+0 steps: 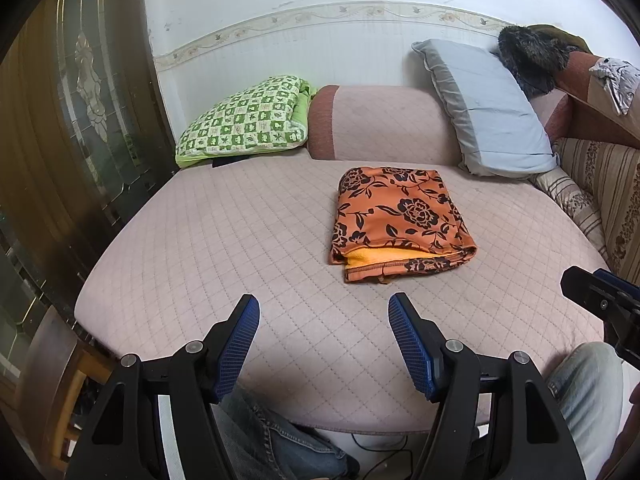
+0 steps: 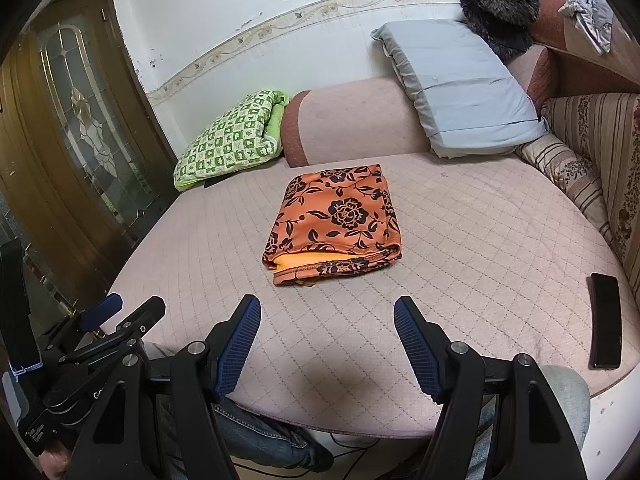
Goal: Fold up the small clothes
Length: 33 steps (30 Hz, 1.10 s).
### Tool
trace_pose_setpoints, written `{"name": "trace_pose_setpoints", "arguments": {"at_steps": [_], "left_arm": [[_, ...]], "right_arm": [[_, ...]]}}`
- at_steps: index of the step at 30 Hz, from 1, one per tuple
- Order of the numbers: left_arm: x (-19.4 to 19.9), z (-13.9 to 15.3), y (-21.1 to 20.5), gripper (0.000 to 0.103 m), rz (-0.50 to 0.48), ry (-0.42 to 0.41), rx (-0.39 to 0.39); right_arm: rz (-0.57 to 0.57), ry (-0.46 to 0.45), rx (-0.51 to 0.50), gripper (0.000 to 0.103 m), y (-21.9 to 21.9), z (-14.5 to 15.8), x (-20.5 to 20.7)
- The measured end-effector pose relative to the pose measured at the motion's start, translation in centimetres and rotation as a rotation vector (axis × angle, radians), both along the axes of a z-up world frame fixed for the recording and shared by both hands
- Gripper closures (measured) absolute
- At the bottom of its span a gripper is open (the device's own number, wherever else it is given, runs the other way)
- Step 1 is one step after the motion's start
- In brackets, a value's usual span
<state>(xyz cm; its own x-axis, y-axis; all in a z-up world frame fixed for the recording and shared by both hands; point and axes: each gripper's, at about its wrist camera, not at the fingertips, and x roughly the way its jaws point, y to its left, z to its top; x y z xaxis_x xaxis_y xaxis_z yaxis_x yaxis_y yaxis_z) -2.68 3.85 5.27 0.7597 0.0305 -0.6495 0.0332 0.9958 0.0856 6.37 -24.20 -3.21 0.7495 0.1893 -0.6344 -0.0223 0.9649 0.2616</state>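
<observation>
An orange garment with black flowers (image 1: 396, 220) (image 2: 336, 224) lies folded into a thick rectangle in the middle of the pink quilted bed (image 1: 240, 240) (image 2: 460, 240), a yellow lining showing at its near edge. My left gripper (image 1: 324, 308) hovers over the bed's near edge, open and empty, short of the garment. My right gripper (image 2: 327, 310) stands likewise open with nothing between its blue pads, just in front of the garment. Each gripper shows at the side of the other's view.
A green checked pillow (image 1: 248, 120) and a pale blue pillow (image 1: 488, 112) lean at the bed's far end beside a pink bolster (image 1: 380, 124). A black phone (image 2: 606, 320) lies near the right edge. A striped sofa back (image 2: 600, 140) stands at right. A person's jeans-clad knees (image 1: 588, 384) sit below.
</observation>
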Motion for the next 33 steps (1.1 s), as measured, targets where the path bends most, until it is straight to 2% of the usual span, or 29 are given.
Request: {"name": "trace_pose_setpoints", "arguments": {"at_steps": [33], "left_arm": [[1.5,-0.9,0.5,0.036,-0.015,0.023,0.002]], "right_arm": [[-0.024,0.03,0.004,0.032,-0.3,-0.9,0.7]]}}
